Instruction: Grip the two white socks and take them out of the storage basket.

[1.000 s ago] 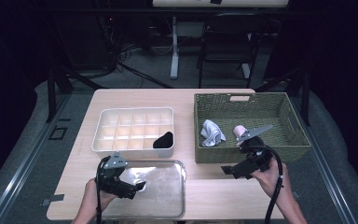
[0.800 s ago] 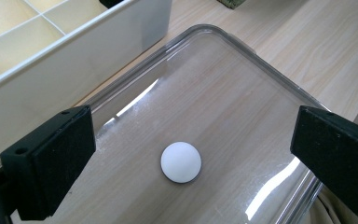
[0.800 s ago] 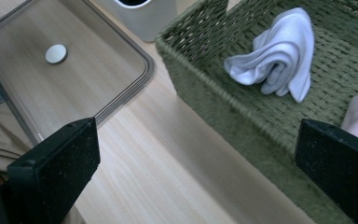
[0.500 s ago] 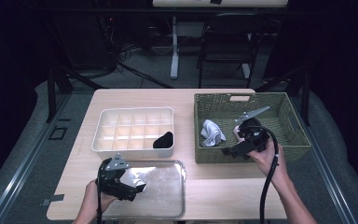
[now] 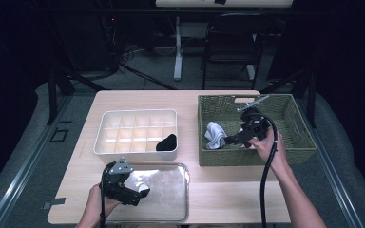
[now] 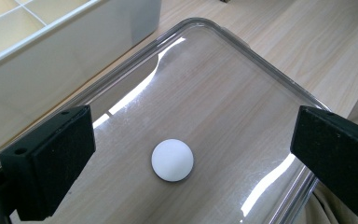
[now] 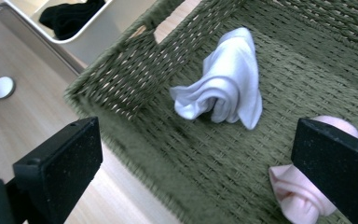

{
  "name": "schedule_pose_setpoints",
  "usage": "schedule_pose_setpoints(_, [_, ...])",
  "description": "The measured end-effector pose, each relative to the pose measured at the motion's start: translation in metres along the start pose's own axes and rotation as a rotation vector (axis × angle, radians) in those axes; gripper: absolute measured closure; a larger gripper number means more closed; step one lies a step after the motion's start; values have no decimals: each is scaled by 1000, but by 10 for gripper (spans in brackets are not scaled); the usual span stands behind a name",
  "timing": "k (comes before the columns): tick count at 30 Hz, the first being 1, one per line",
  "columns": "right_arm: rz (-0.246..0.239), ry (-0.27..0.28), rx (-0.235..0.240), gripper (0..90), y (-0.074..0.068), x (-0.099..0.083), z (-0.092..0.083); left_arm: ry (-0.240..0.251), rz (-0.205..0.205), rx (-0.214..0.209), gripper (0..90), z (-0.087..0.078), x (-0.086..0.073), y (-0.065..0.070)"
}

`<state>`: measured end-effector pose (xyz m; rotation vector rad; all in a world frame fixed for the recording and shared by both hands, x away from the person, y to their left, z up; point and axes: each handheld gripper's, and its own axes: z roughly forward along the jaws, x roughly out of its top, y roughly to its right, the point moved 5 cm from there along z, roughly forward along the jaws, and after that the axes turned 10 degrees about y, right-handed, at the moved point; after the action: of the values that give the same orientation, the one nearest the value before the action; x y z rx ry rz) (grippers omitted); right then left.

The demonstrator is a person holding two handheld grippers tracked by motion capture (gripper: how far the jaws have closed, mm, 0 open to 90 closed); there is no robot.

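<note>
Hovering inside woven basket point(image 5: 299, 142): right gripper point(image 5: 228, 140), jaws wide apart, just beside white sock point(image 7: 228, 84); pink sock point(image 7: 303, 196) at right jaw. Poised over clear tray point(image 5: 183, 190): left gripper point(image 5: 142, 190), jaws apart, empty

From above the table's point(image 5: 228, 190) near edge we look forward and down; both gripper cameras sit close, apparently sharing the clear tray's point(image 6: 261, 70) white disc point(image 7: 3, 87).
</note>
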<state>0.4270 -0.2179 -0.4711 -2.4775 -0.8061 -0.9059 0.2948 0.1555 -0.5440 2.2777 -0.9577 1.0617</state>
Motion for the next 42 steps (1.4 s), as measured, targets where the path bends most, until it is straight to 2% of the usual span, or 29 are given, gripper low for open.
schedule_pose_setpoints(10, [10,-39,-18,43,7,18,24,0,3,3,0,0,0,0])
schedule_pose_setpoints(12, [10,-67,-11,54,9,24,33,-3,2,-2,0,0,-1,-1])
schedule_pose_setpoints(15, [9,-86,-26,62,13,27,41,0,-6,1,0,-1,-1,-1])
schedule_pose_setpoints(18, [36,-82,-28,78,15,30,48,0,3,7,0,-2,-1,-2])
schedule_pose_setpoints(21, [29,-100,-39,86,18,31,51,0,2,7,0,-2,-1,-3])
schedule_pose_setpoints(26, [50,-123,-53,156,21,33,65,0,2,6,0,-2,-1,-2])
schedule_pose_setpoints(28, [44,-142,-66,204,22,35,71,-3,3,3,0,-1,-1,-1])
schedule_pose_setpoints(29, [57,-149,-66,226,21,36,75,-3,3,3,0,-1,-1,-1])
schedule_pose_setpoints(31, [48,-189,-73,242,23,36,82,-9,9,1,0,0,-2,0])
schedule_pose_setpoints(33, [55,-209,-97,286,23,36,90,-10,9,-1,0,1,-2,0])
schedule_pose_setpoints(35, [72,-237,-102,314,24,36,96,-11,8,-1,0,1,-3,-1])
schedule_pose_setpoints(36, [79,-229,-104,337,25,35,100,-12,7,-2,0,1,-3,-1])
schedule_pose_setpoints(39, [86,-261,-111,344,27,33,104,-17,5,-4,0,2,-4,-1])
schedule_pose_setpoints(40, [104,-268,-124,348,28,31,110,-20,9,-6,0,3,-4,-1])
schedule_pose_setpoints(42, [93,-295,-131,353,29,30,112,-19,9,-5,0,3,-4,-1])
